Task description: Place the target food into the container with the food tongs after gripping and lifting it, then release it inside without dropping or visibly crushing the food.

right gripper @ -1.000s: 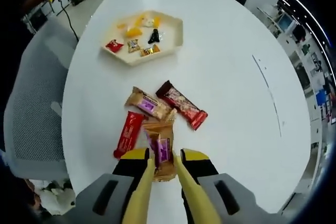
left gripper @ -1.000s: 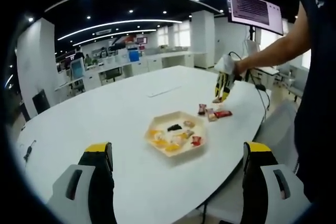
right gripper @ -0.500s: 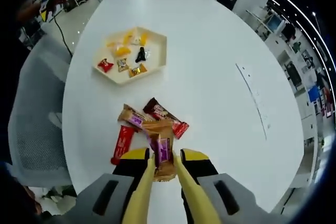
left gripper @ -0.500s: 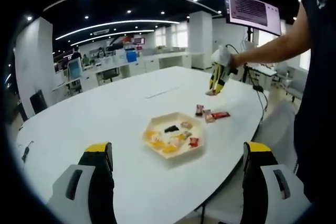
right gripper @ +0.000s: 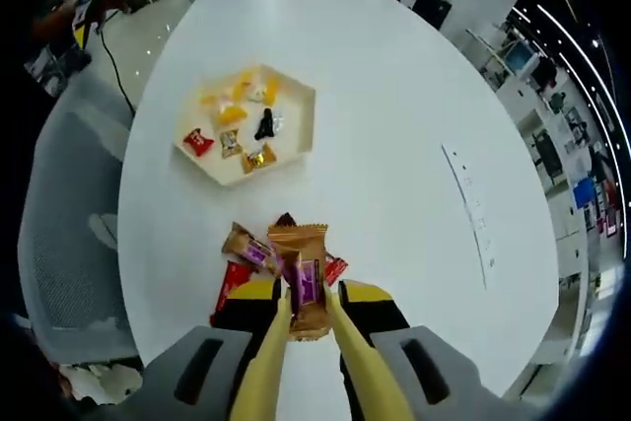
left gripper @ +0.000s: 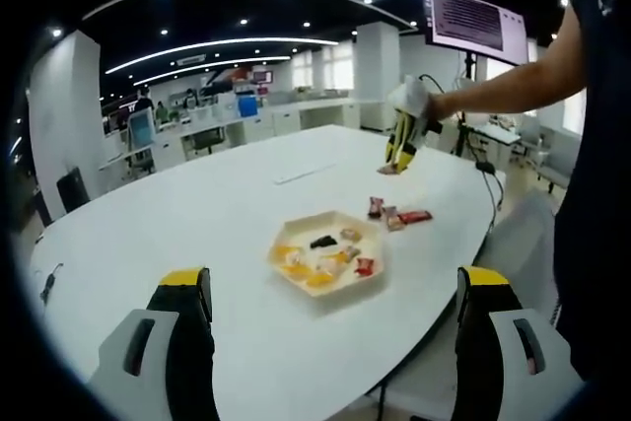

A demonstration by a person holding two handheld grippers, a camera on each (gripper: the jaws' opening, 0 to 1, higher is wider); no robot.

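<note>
My right gripper (right gripper: 304, 315) is shut on yellow food tongs, and the tongs pinch an orange snack packet (right gripper: 301, 278) with a purple label, held well above the white table (right gripper: 394, 125). Below it lie three more wrapped bars (right gripper: 246, 248). The cream hexagonal container (right gripper: 296, 135), holding several small sweets, sits farther up the table. In the left gripper view the container (left gripper: 347, 288) lies at mid-table, the bars (left gripper: 399, 216) sit to its right, and the right gripper (left gripper: 399, 150) hangs above them with the packet. My left gripper (left gripper: 330, 342) stands open, low over the near table edge.
A grey mesh chair (right gripper: 69, 224) stands by the table's edge at left. A person's arm (left gripper: 513, 81) reaches in from the right, under a screen (left gripper: 478, 22) on a stand. Desks and partitions (left gripper: 237, 120) fill the far office. A thin seam strip (right gripper: 473, 214) lies on the table.
The right gripper has lifted the orange packet higher above the bars and drifted slightly toward the container. The left gripper has held still.
</note>
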